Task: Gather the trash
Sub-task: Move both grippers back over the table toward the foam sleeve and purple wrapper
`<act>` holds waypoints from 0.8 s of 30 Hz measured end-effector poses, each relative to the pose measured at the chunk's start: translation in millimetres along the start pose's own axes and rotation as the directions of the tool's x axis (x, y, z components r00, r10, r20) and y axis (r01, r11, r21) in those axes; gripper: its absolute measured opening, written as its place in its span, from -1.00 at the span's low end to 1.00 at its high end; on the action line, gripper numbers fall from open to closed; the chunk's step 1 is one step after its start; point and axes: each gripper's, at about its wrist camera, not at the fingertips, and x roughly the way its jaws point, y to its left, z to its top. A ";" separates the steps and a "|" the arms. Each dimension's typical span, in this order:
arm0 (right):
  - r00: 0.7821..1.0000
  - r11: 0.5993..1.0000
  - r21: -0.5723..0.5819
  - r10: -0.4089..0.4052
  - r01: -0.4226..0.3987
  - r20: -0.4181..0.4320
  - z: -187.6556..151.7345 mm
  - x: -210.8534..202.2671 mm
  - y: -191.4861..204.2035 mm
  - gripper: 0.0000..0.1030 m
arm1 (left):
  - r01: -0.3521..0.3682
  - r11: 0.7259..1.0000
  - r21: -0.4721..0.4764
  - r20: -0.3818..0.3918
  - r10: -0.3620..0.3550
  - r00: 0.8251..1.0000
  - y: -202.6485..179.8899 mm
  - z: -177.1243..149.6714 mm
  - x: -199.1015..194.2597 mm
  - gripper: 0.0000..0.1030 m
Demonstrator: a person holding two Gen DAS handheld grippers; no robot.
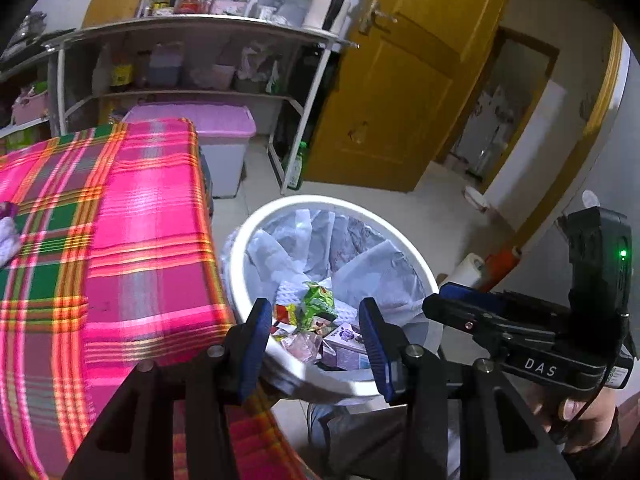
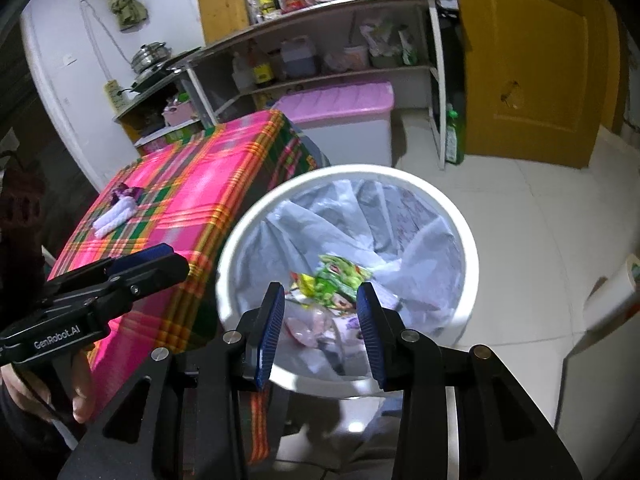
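The left gripper [image 1: 314,344], black with blue ribbed pads, stands with its jaws apart and nothing between them, poised over the near rim of the round white plastic bin [image 1: 384,220]. The right gripper [image 2: 322,332], of the same build, is likewise parted and empty above that bin [image 2: 472,264]; seen from the left wrist, its body reads "DAS" [image 1: 460,306], and from the right wrist the left one reads "GenRobot.AI" [image 2: 160,262].

Largest nearby is the table under a pink, green and orange plaid cloth [image 1: 132,216], touching the bin's side. Behind stand the yellow wooden door [image 1: 404,92], a white metal shelf rack [image 1: 192,28] of bottles and a pink-lidded storage box [image 1: 216,124].

The bin holds a pale plastic liner [image 2: 412,248] and the trash: a green snack wrapper [image 2: 340,274] lying on top of other packets. On the cloth lies a small white and purple wrapper [image 2: 118,210].
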 end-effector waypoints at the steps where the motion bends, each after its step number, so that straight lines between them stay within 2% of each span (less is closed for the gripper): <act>1: 1.000 1.000 -0.010 0.003 -0.003 0.006 0.8 -2.3 5.1 -0.25 | -0.002 1.000 -0.003 0.007 0.002 1.000 1.5 -0.4 -4.7 -0.12; 13: 0.997 0.988 -0.137 0.078 -0.074 0.025 9.6 -10.3 71.1 -0.25 | -0.079 0.996 -0.036 0.084 0.082 0.993 39.8 -13.5 -64.6 -0.12; 21: 0.989 0.964 -0.222 0.148 -0.145 0.000 17.4 3.9 116.0 -0.25 | -0.165 0.982 -0.092 0.107 0.174 0.979 86.8 -22.3 -95.9 -0.13; 24: 0.986 0.956 -0.243 0.165 -0.163 -0.012 21.3 11.2 129.9 -0.16 | -0.197 0.974 -0.111 0.115 0.210 0.971 104.7 -25.0 -106.2 -0.12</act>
